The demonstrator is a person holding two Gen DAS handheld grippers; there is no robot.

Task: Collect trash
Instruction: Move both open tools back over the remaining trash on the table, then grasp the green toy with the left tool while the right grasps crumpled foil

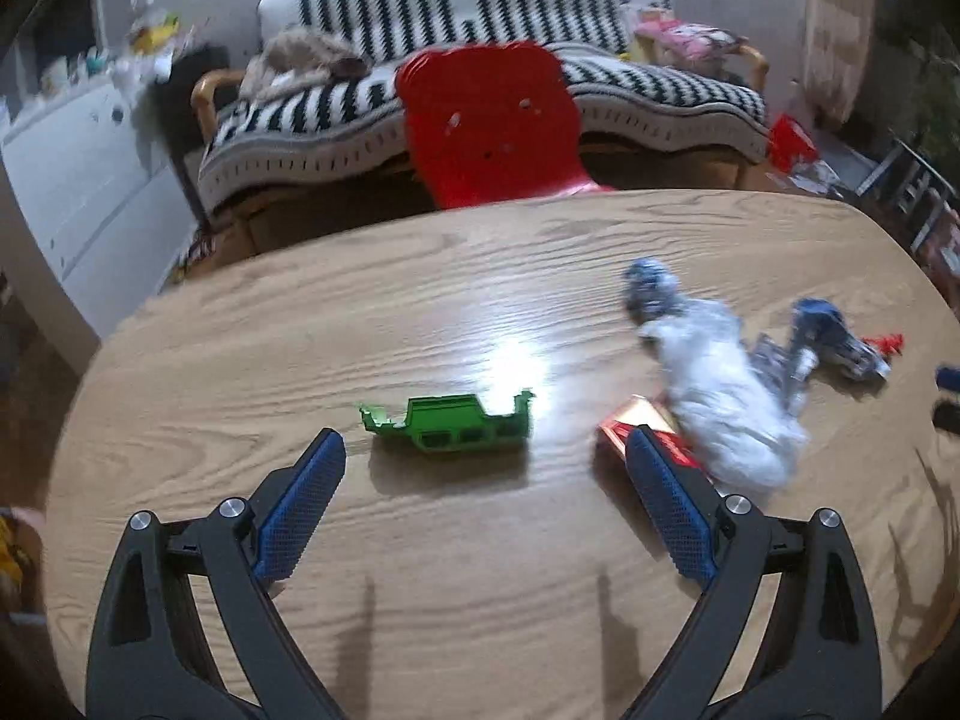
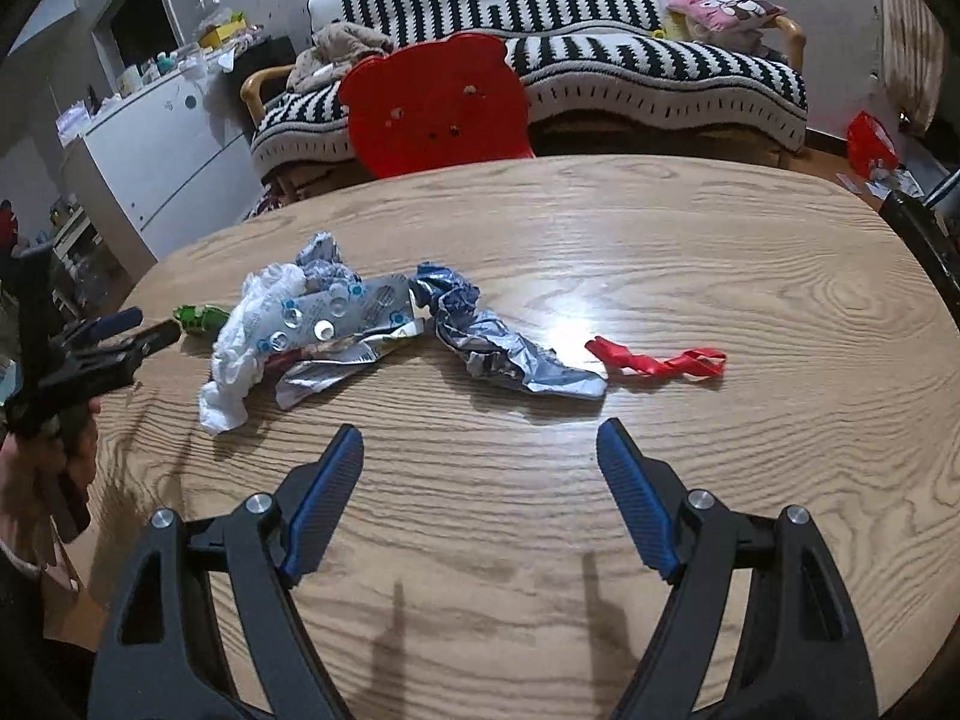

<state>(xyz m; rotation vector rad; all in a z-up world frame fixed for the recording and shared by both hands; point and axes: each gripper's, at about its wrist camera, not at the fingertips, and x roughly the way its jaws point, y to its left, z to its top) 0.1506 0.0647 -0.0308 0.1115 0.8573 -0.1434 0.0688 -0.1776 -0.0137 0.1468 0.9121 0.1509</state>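
Note:
Trash lies on a wooden table. A torn green carton piece rests just ahead of my left gripper, which stands open above the table with nothing between its fingers. Right of it lie a red shiny wrapper, a crumpled white tissue and a blue-silver foil wrapper. In the right wrist view a silver blister pack and a red ribbon strip also lie there. My right gripper is open and empty, short of the foil wrapper.
A red plastic chair stands at the table's far edge, before a sofa with a black-and-white striped blanket. A white cabinet stands at the left. A hand holding the left gripper shows at the left edge.

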